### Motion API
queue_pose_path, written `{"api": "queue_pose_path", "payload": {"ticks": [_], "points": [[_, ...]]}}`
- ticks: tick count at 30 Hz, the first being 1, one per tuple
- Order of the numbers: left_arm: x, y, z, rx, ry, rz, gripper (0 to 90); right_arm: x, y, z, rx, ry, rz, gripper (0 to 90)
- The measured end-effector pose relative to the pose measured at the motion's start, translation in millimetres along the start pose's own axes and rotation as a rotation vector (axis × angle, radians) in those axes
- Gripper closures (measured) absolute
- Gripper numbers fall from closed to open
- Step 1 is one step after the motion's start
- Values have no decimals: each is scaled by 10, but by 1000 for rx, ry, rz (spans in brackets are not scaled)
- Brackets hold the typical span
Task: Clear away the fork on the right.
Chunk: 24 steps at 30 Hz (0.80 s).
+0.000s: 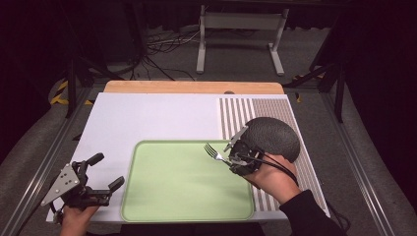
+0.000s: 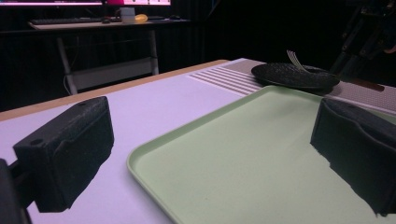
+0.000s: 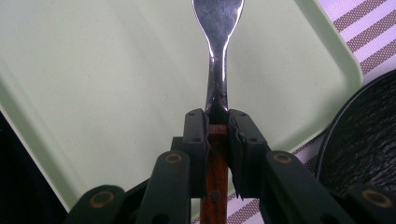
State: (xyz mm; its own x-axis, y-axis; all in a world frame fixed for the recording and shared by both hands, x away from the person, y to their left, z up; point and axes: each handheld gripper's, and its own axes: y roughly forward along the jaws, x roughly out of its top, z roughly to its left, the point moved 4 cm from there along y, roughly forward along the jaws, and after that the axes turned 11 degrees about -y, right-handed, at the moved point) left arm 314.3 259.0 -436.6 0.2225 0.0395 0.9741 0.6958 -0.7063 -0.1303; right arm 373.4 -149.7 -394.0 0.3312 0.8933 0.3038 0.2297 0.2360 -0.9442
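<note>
Right gripper (image 1: pixel 235 158) clamped on a fork (image 1: pixel 213 151); in the right gripper view the two jaws press the wooden handle from either side, metal neck and head (image 3: pixel 218 28) running straight out ahead of them. Long axis of the fork is thus in line with the gripper. In the high view the tines point up-left, held above the right part of the green tray (image 1: pixel 162 206), not resting on it (contact cannot be ruled out from that angle, but a gap reads in the left gripper view, where the tines (image 2: pixel 294 59) stand up behind the plate).

Dark round plate (image 1: pixel 273 136) sits on the striped mat (image 1: pixel 236 113), just right of the tray and behind the right hand.

Left gripper (image 1: pixel 103 172) at the tray's left edge, jaws apart, nothing between them. Well away from the fork; the right hand is plainly the working one.

Setting the fork down probably turns on lowering it flat along this axis onto the tray.

No brand, label or readable writing anywhere
</note>
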Motion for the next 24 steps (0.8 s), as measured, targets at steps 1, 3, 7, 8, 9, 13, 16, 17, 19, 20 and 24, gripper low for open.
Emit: {"api": "queue_pose_path", "payload": {"ticks": [1,3,7,8,9,13,16,17,19,20,24], "points": [[2,0,3,2,4,-2,1,10,7,7,-1,16,0,780],[1,0,1,1,1,-1,1,28,20,15,0,26,-4,780],[1,0,-3,-2,0,0,0,58,55,20,-14,47,5,780],[1,0,-3,-3,-1,0,0,63,62,22,-17,52,6,779],[1,0,-3,-3,-2,-1,1,71,75,27,-21,53,7,779],[2,2,2,-3,2,-5,1,92,123,36,-14,89,-7,779],[2,2,0,-5,-2,-6,1,97,160,41,-10,109,1,779],[3,1,0,-5,-2,-6,1,97,181,43,-10,117,3,779],[3,1,0,-5,-2,-7,1,98,211,50,1,127,6,778],[3,-1,3,-5,0,-4,0,98,233,58,5,134,6,778],[2,3,0,-7,-3,-6,1,107,293,92,25,139,8,778]]}}
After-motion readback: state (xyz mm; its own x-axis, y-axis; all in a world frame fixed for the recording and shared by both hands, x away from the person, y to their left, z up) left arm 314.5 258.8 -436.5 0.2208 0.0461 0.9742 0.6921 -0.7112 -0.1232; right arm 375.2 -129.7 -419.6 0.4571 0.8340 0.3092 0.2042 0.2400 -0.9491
